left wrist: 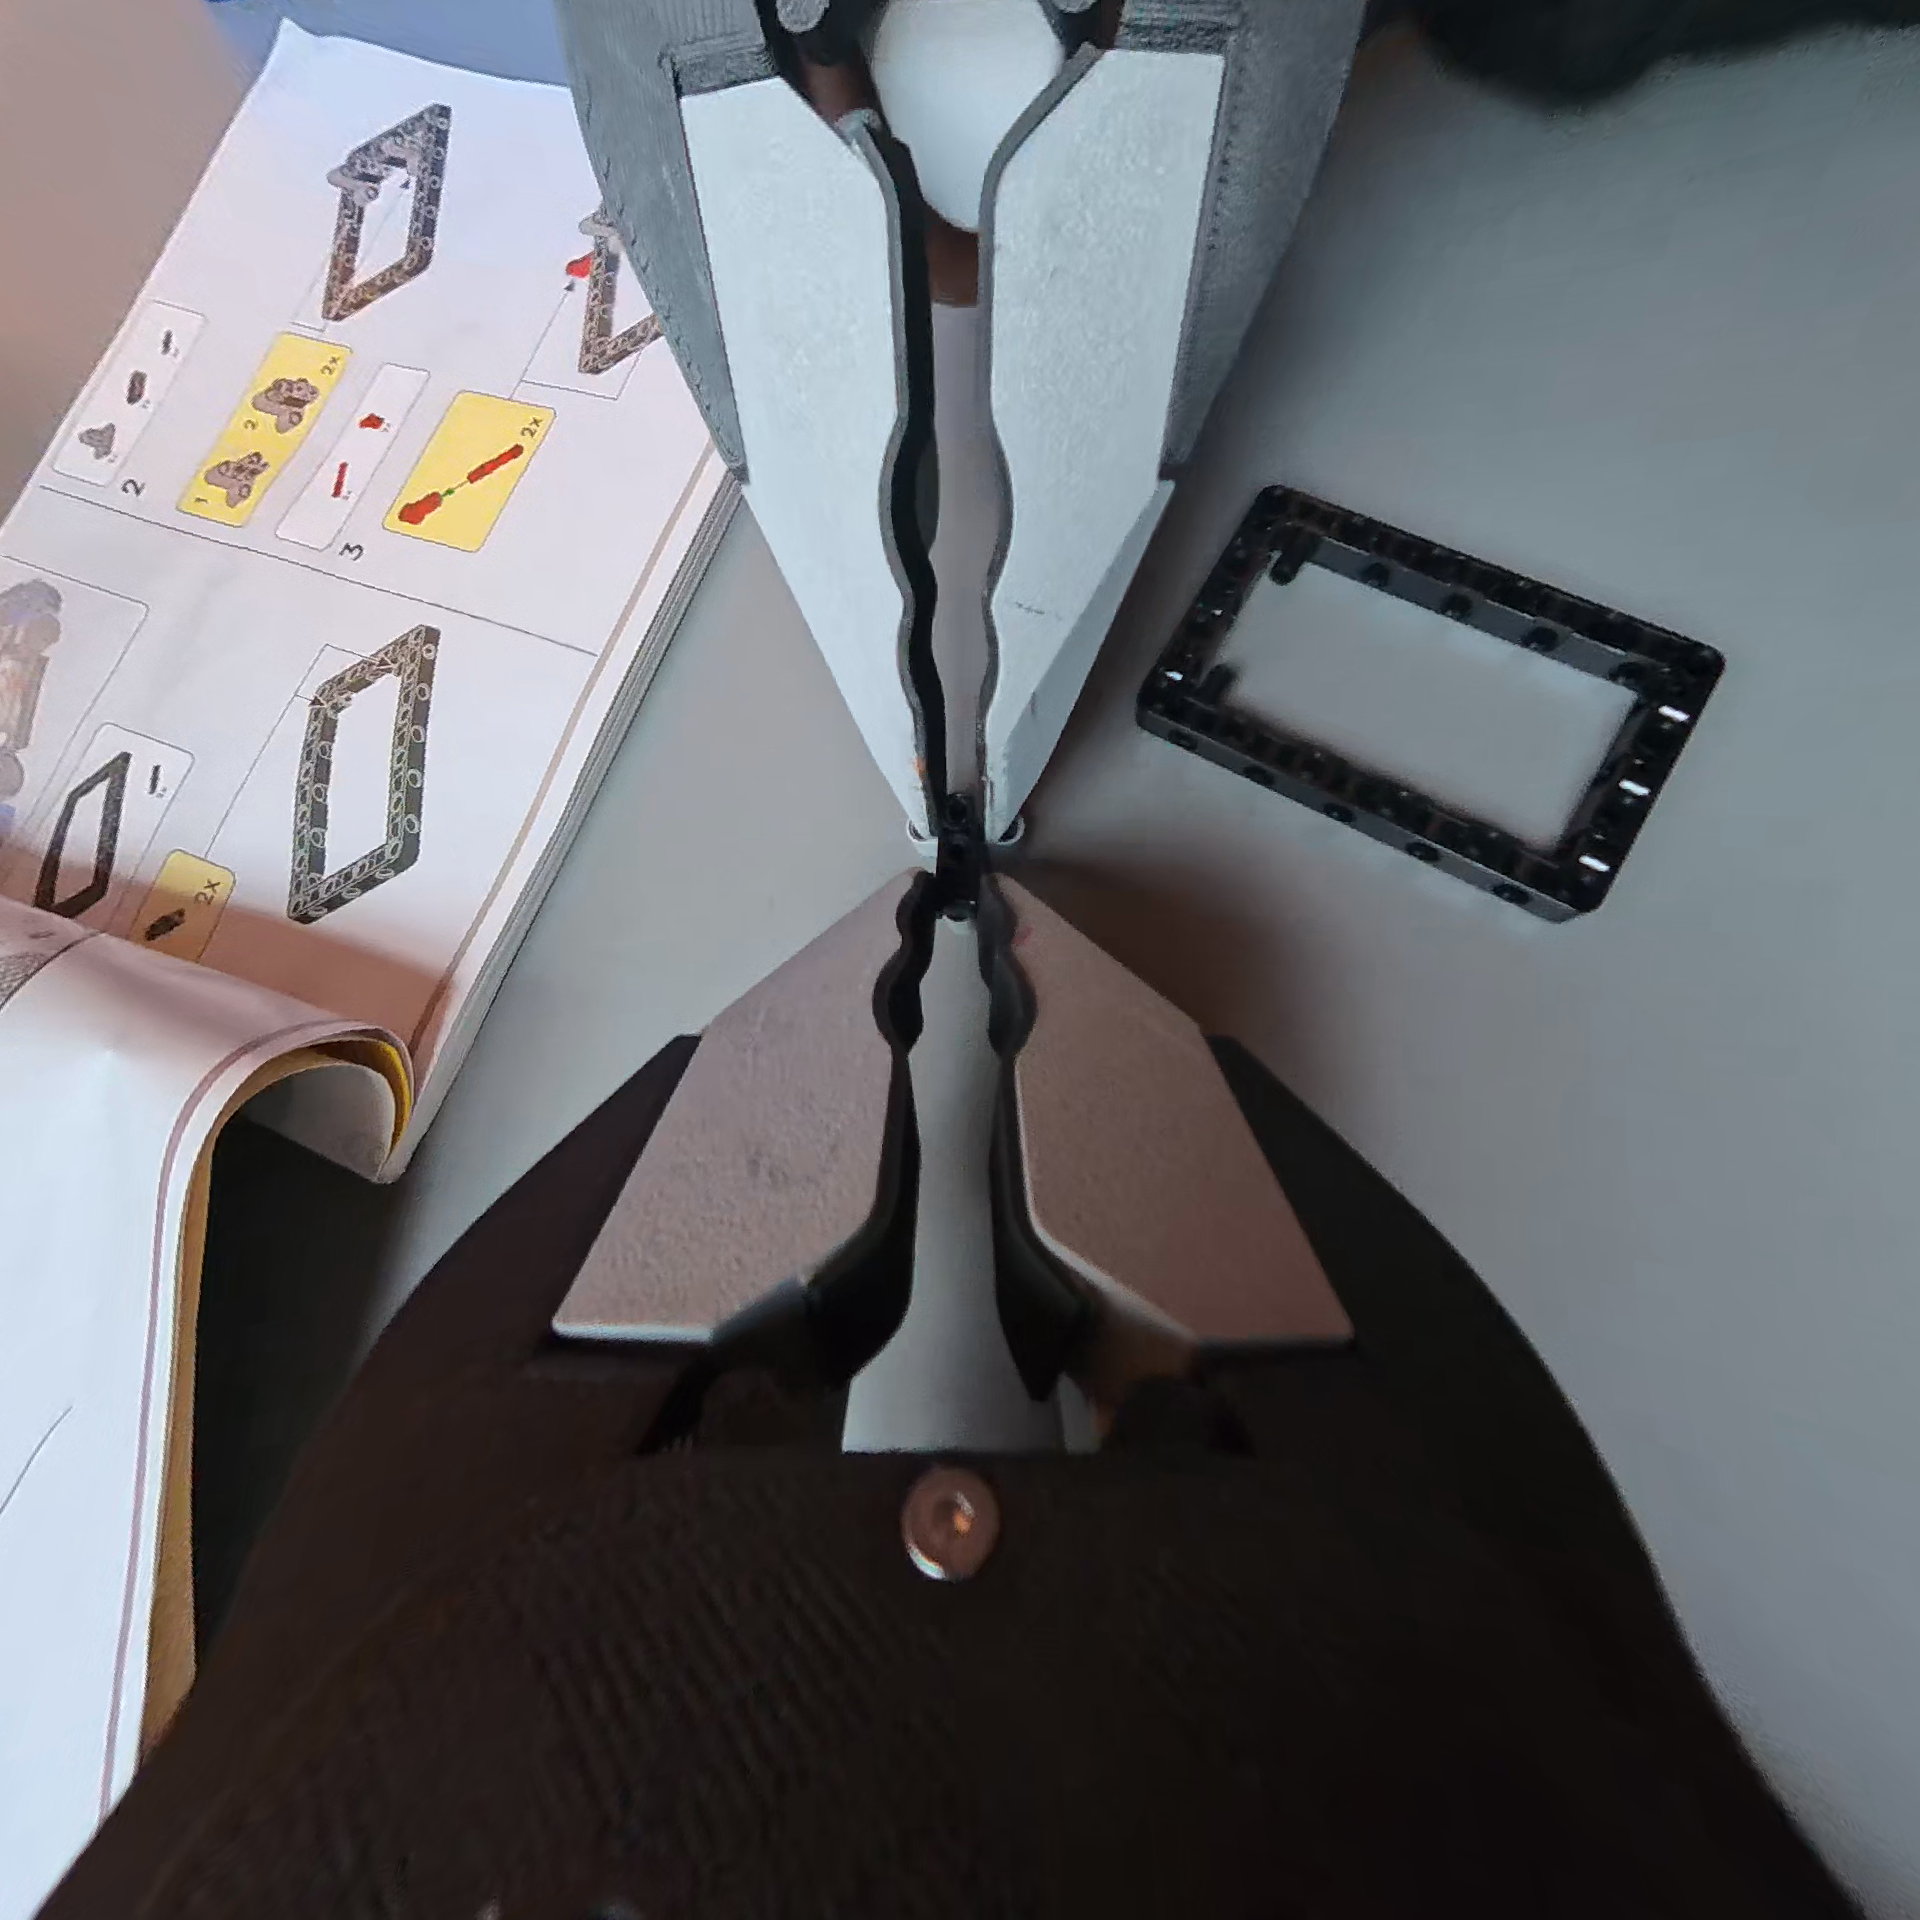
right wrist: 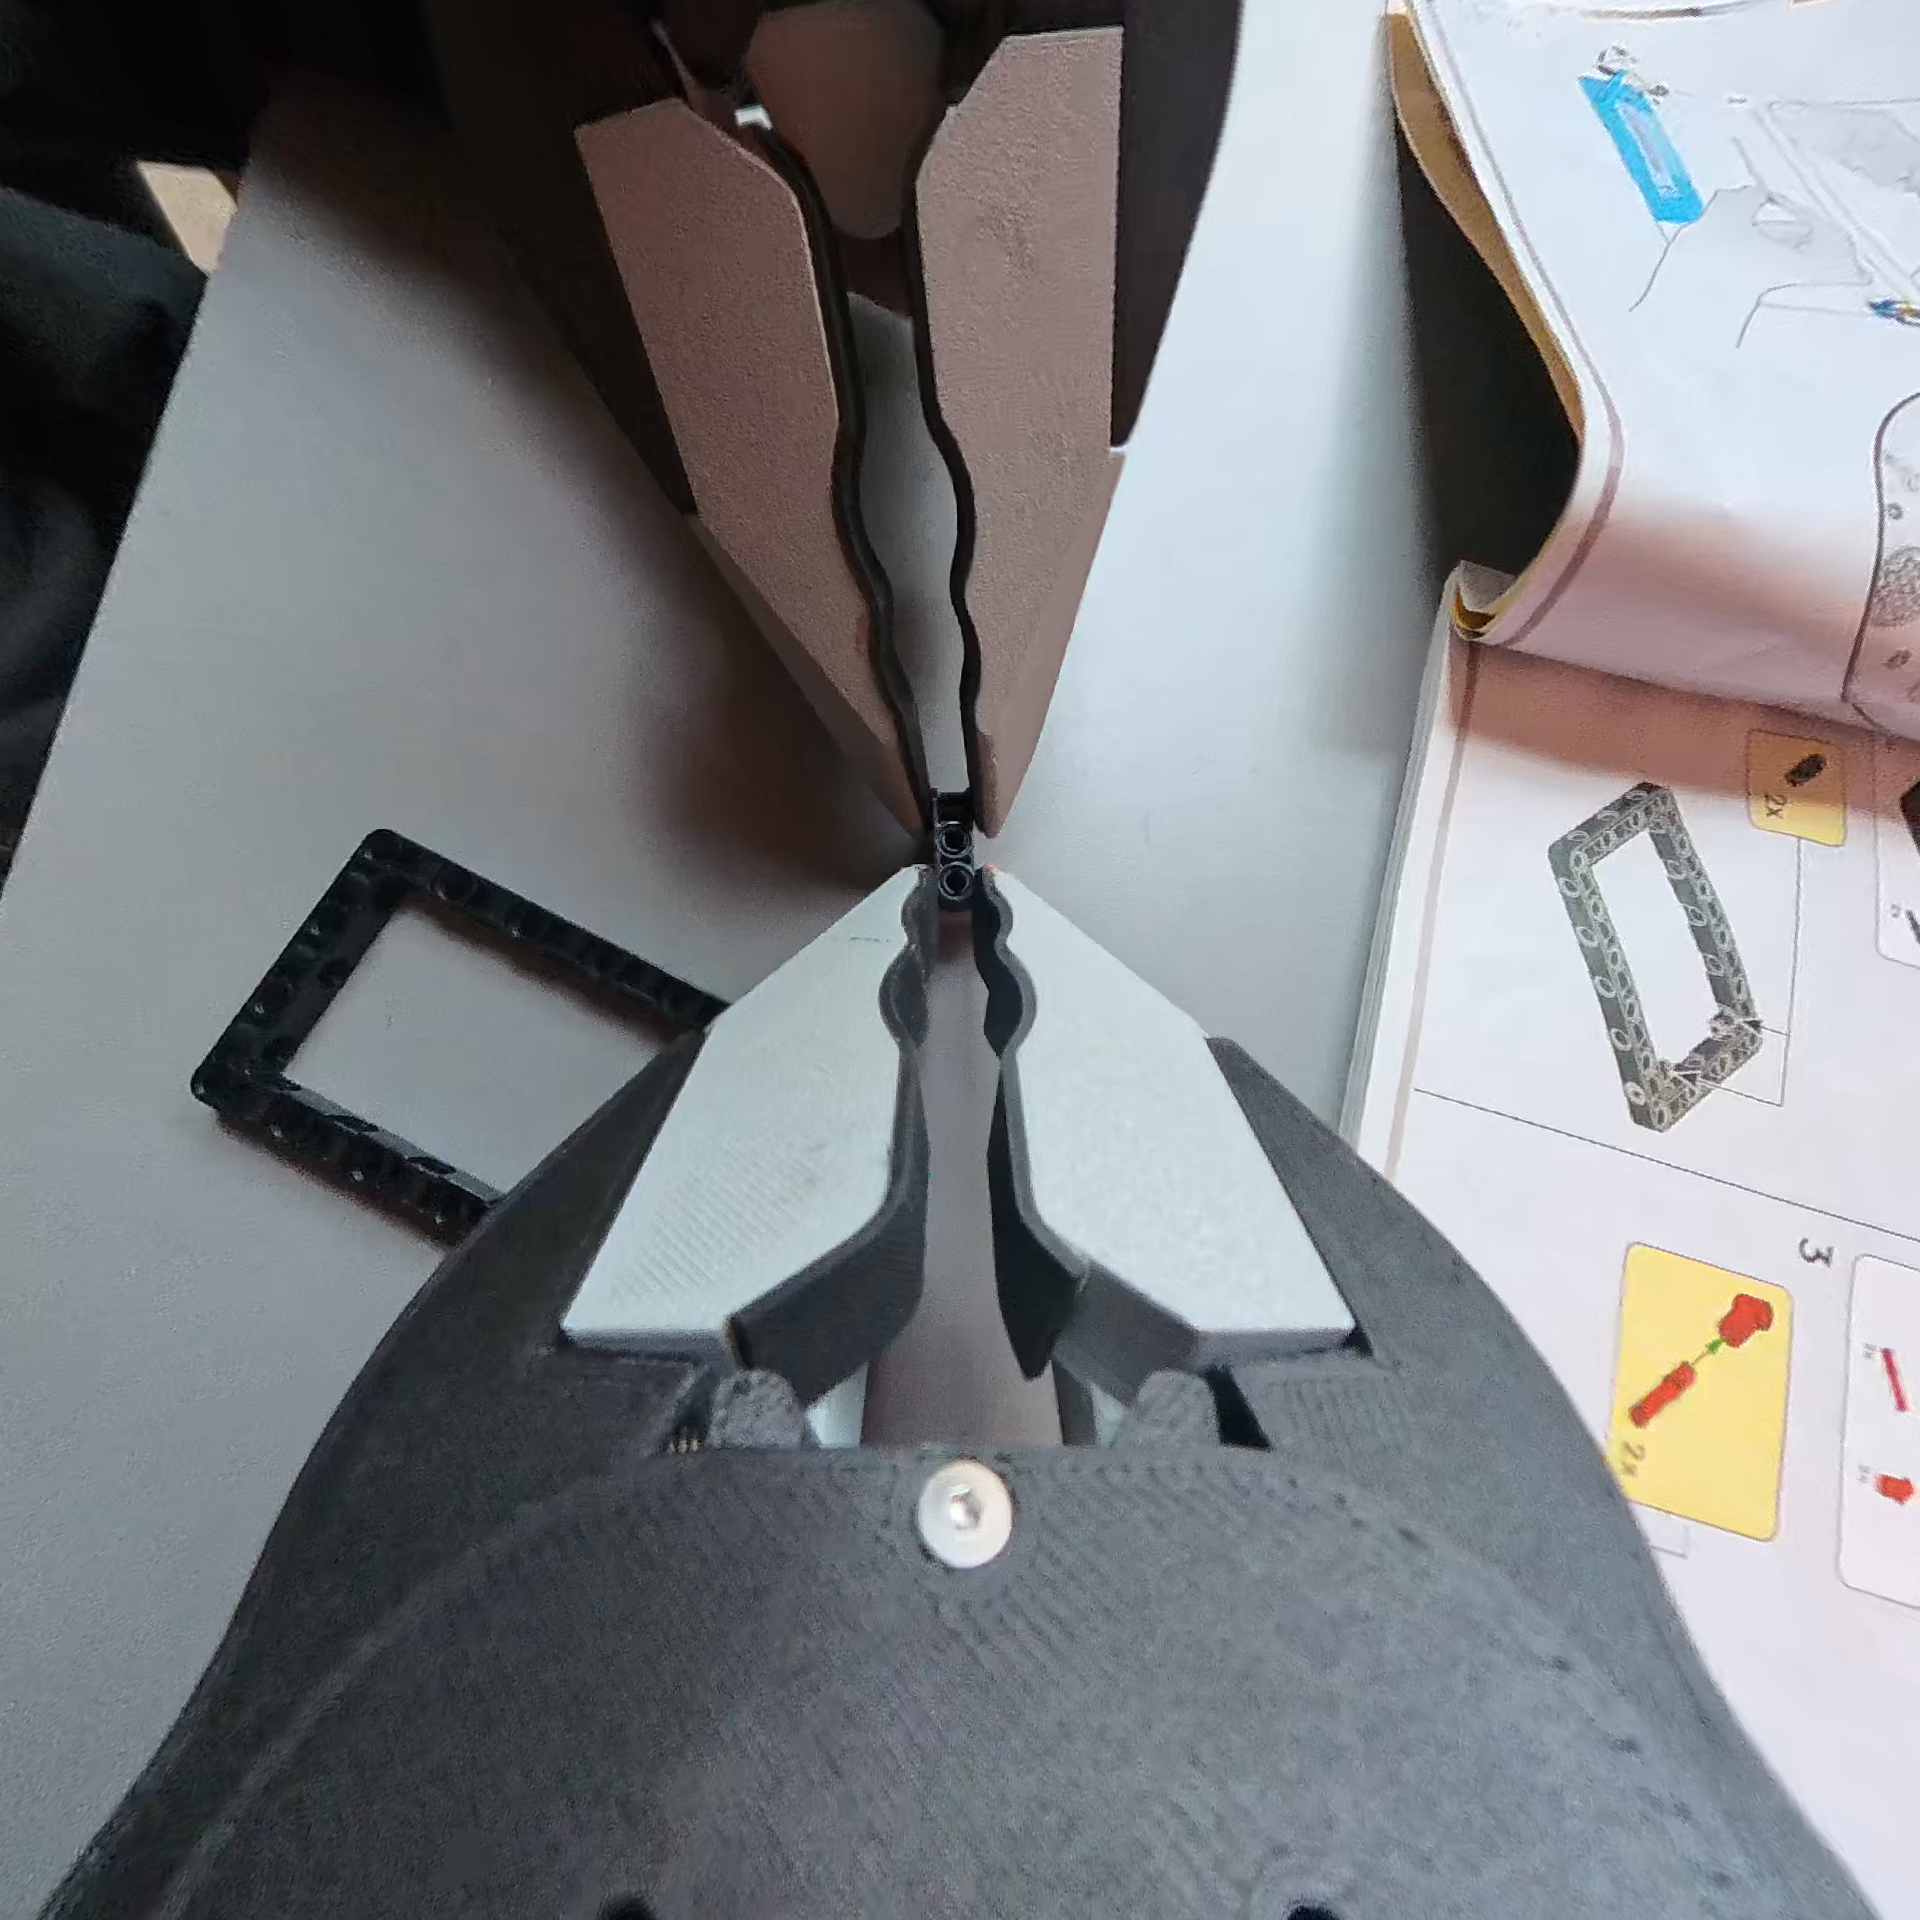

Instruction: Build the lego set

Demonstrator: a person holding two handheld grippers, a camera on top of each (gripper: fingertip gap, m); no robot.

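Note:
A small black connector piece (left wrist: 958, 854) hangs above the table between the two grippers, which meet tip to tip. My left gripper (left wrist: 956, 902), with brownish fingers, is shut on its near end. My right gripper (right wrist: 954, 900), with light grey fingers, is shut on the other end of the piece (right wrist: 954, 854). It looks like two short black parts end to end; I cannot tell whether they are joined. A black rectangular beam frame (left wrist: 1434, 707) lies flat on the table to the right in the left wrist view, and to the left in the right wrist view (right wrist: 312, 997).
An open instruction booklet (left wrist: 343, 499) with pictured building steps lies at the table's left edge, with some pages curled over; it also shows in the right wrist view (right wrist: 1662, 1039). The pale grey table (left wrist: 1558, 1247) is bare around the frame. Dark cloth sits at the top right corner. Left and right tips are no more than a few centimetres apart.

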